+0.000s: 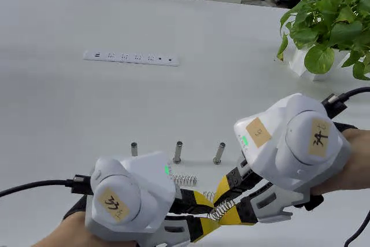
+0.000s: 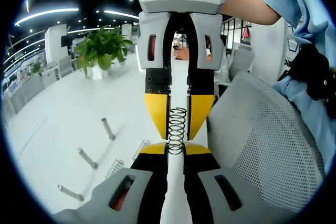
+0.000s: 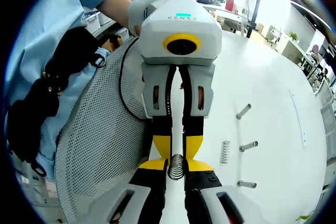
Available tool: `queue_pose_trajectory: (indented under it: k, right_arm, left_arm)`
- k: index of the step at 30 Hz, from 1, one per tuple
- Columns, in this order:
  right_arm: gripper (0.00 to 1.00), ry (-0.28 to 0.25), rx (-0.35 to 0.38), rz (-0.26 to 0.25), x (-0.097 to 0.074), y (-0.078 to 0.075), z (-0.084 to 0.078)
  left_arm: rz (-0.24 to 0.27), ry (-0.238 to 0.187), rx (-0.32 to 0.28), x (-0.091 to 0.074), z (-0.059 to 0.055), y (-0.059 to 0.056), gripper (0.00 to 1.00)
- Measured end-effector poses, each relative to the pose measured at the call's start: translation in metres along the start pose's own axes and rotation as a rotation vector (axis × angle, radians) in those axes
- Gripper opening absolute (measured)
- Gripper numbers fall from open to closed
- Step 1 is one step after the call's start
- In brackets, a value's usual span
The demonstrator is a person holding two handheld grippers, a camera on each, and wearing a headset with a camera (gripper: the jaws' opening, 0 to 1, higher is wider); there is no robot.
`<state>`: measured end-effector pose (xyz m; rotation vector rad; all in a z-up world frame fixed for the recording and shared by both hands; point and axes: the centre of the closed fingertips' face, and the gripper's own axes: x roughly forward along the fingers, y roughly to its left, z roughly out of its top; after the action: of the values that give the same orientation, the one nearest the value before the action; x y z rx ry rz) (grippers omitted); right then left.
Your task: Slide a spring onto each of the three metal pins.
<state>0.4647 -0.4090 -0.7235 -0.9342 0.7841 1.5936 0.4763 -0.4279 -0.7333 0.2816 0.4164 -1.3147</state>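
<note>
Three short metal pins stand upright in a row on the white table, all bare. In front of them my two grippers meet tip to tip above the table's near edge. A spring spans between them. My left gripper pinches one end of the spring, and my right gripper has its yellow fingers closed along its sides. In the right gripper view the spring is seen end-on in my right gripper. One loose spring lies near the middle pin, another by the fingers.
A white power strip lies farther back on the table. A potted plant stands at the far right. A grey mesh chair sits just behind the table's near edge, by the person's body.
</note>
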Motion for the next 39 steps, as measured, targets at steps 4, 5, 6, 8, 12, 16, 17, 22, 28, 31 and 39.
queue_pose_trajectory:
  k: [4,5,6,8,12,16,17,22,28,31,39]
  right_arm:
    - [0.08,0.005,0.003,-0.002,0.0,0.0,-0.001]
    - [0.08,0.002,0.005,-0.002,0.001,-0.001,-0.001]
    - [0.08,0.0,0.008,-0.004,0.001,-0.001,0.0]
    - [0.08,-0.004,0.015,-0.002,0.001,-0.002,0.0]
    - [0.07,-0.01,-0.011,0.005,0.002,0.0,0.001]
    - [0.07,-0.007,-0.016,0.01,0.004,0.0,0.002]
    - [0.07,-0.008,-0.016,0.011,0.004,0.0,0.002]
    - [0.07,-0.001,-0.034,0.01,0.005,-0.002,0.005]
    - [0.07,0.004,-0.047,0.011,0.006,-0.004,0.007]
    - [0.07,0.008,-0.054,0.007,0.006,-0.006,0.007]
    - [0.07,0.012,-0.068,0.007,0.007,-0.008,0.008]
  left_arm:
    - [0.0,0.002,-0.002,0.0,-0.001,-0.001,0.06]
    - [0.001,0.003,0.001,0.0,-0.001,0.0,0.06]
    - [0.002,0.004,0.001,-0.001,-0.001,0.0,0.06]
    - [0.005,0.005,0.0,-0.001,-0.002,0.0,0.07]
    - [0.004,0.006,-0.002,-0.002,-0.003,0.0,0.07]
    - [0.014,0.002,-0.001,-0.003,-0.004,-0.001,0.07]
    - [0.019,0.001,-0.002,-0.003,-0.004,-0.001,0.07]
    - [0.042,-0.012,-0.016,-0.006,-0.005,0.002,0.07]
    - [0.078,-0.034,-0.054,-0.012,-0.008,0.006,0.08]
    - [0.111,-0.043,-0.091,-0.017,-0.013,0.012,0.14]
    - [0.237,-0.065,-0.183,-0.044,-0.024,0.032,0.33]
